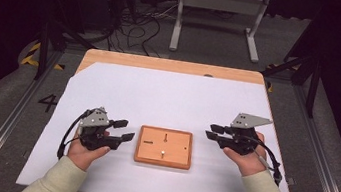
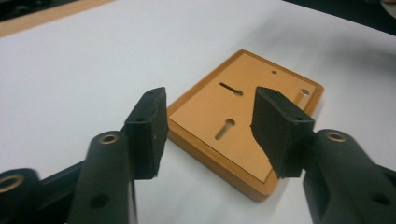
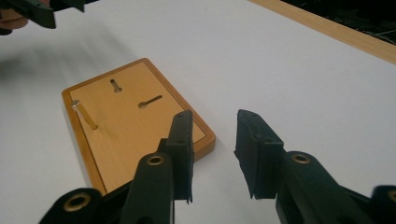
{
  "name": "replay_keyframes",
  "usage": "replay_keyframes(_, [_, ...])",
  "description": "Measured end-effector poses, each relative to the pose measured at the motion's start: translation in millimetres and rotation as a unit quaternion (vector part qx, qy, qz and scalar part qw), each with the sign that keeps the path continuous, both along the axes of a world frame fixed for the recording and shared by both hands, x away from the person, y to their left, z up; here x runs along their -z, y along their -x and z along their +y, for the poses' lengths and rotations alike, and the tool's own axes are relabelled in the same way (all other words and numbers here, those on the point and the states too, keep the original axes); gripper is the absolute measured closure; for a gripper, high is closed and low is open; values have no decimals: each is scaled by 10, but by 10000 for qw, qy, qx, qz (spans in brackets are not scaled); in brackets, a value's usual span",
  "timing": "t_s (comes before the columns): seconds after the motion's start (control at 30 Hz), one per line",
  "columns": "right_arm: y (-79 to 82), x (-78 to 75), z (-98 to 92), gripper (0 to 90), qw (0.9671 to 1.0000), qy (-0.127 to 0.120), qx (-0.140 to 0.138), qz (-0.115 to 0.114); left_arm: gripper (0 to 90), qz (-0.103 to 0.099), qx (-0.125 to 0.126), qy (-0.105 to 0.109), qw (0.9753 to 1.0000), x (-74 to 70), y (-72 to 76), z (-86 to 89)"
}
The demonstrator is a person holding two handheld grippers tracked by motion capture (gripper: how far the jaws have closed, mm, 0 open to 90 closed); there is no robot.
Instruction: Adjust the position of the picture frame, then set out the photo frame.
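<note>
Flanking: board (image 1: 164, 147) near counter (image 1: 168, 96) front edge, between both tools, ready for approach.
Left tool (image 1: 121, 130): spread, empty, aimed at board.
Right tool (image 1: 211, 132): spread, empty.
Pin (image 3: 84, 114): upright in board, likely target.

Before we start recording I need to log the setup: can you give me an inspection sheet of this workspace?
Surface: wooden table covered by a white sheet, flat.
Job's things: wooden board between the grippers, with two slots and a small hole; one metal pin stands upright in it.
Clutter: nothing seen on the sheet.
Grippers: left gripper and right gripper both open, hand-held, flanking the board, touching nothing.
Cables: one trails from each gripper; loose cables lie on the floor beyond the table.
Surroundings: grey floor, a white frame behind the table, dark stands at both sides.
</note>
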State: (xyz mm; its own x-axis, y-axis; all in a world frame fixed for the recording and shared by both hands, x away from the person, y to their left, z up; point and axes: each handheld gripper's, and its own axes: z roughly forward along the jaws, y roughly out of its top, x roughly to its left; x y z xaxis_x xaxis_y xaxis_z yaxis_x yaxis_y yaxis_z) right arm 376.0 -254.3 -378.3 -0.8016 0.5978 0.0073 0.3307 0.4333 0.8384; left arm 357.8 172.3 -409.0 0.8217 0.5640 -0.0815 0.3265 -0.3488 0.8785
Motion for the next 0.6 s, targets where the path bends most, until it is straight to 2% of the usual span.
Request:
replay_keyframes(0.13, [66,36,-87,642,10000,-85,13,-14,403,-55,1,-32,10000,-5,-21,-31])
replay_keyframes(0.23, [85,62,-157,619,9999,-120,118,-3,408,-60,-8,14,10000,-17,-23,-45])
replay_keyframes(0.3, [90,69,-183,604,9997,-185,166,-17,394,-68,-103,73,9999,-26,-40,-43])
replay_keyframes(0.37, [97,75,-199,600,9995,-259,188,-50,382,-26,-178,225,9996,-18,-91,-25])
replay_keyframes(0.47, [82,102,-199,596,9993,-299,198,-75,360,91,-332,384,9987,7,-170,8])
replay_keyframes(0.6, [68,143,-184,595,9994,-263,208,-38,350,21,-387,454,9982,3,-182,-14])
